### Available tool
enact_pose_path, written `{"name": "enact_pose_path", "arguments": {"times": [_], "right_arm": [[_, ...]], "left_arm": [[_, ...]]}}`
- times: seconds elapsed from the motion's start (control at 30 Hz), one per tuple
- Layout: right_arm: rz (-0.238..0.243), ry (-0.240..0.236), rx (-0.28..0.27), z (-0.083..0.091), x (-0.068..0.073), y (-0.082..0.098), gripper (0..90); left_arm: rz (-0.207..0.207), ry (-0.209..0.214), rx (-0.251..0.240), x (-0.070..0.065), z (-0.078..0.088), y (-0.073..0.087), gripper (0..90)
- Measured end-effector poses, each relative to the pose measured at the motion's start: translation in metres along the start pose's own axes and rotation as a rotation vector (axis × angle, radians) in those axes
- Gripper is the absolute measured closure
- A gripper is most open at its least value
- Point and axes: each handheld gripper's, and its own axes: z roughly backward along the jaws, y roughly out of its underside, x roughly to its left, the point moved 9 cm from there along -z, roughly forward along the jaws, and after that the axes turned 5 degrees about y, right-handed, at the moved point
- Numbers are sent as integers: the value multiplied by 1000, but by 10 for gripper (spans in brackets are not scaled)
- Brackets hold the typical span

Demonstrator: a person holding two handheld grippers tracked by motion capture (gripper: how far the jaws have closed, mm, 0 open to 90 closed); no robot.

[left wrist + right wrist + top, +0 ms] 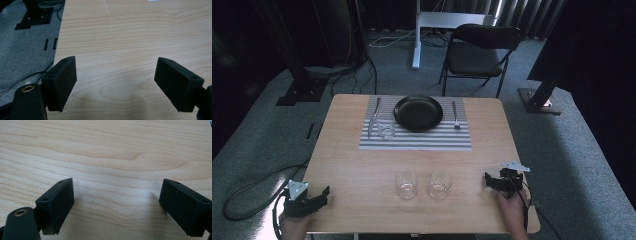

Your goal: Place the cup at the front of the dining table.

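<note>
High view shows a wooden worktop (357, 165) with a place setting at its far side: a striped mat (417, 142) bearing a black plate (418, 113), a knife (373, 117) to its left, a fork (455, 116) to its right, and one tumbler (386, 125) just beside the knife. Two more clear glasses stand near the front edge, the left glass (406, 185) and the right glass (440, 184), close together but apart, both upright and seemingly empty.

The left claw (319, 192) sits at the near left corner and the right claw (489, 180) at the near right, each some way from the glasses. In the left gripper view the left claw (116, 61) stands wide open over bare wood with nothing between its jaws; the right gripper view shows the right claw (118, 182) the same, spread and empty.

I judge this a pause between pickups, with the two front glasses as the likely work. The next move calls for bringing an open claw level around one glass, then closing gently, since thin glass can slip or tip.
</note>
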Motion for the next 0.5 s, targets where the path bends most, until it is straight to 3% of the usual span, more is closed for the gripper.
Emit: {"name": "enact_pose_path", "arguments": {"times": [0.17, 0.33, 0.4, 0.5], "right_arm": [[-1, 0, 0, 0, 0, 0, 121], [-1, 0, 0, 0, 0, 0, 121], [-1, 0, 0, 0, 0, 0, 121], [-1, 0, 0, 0, 0, 0, 121]], "left_arm": [[43, 30, 20, 4, 3, 8, 188], [73, 20, 22, 13, 8, 15, 187], [105, 28, 6, 16, 11, 15, 188], [105, 22, 13, 18, 12, 18, 187]]}}
